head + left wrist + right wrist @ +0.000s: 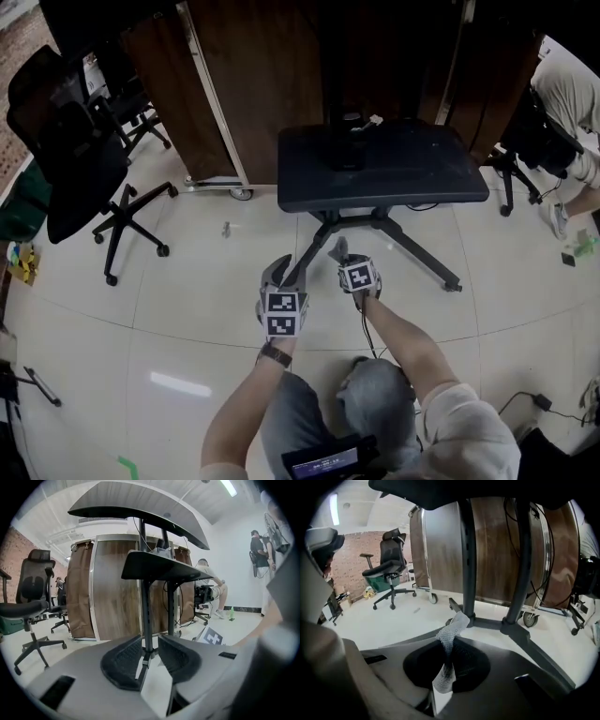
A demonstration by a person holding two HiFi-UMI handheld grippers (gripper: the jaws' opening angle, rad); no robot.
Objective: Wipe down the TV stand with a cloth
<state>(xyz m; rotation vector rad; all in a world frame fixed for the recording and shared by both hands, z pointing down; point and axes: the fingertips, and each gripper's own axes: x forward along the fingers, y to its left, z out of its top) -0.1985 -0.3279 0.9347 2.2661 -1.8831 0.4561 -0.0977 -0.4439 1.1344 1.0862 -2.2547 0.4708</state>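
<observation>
A person holds two grippers low over the pale floor (187,309), with the black TV stand (380,169) at 12 o'clock, near both but touching neither. The right gripper (449,654) has its fingers pressed on a strip of grey mesh cloth (451,632), whose free end pokes up toward the stand's foot. The left gripper (149,654), just beside it at 9 o'clock, has its fingers slightly spread with nothing between them. A black office chair (70,159) stands at 10 o'clock.

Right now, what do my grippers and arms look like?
Left gripper and right gripper: grey shells, dark textured pads, each topped by a black-and-white marker cube. Dark cable on the right one. Watch on the left wrist; pale sleeve on the right arm.
</observation>
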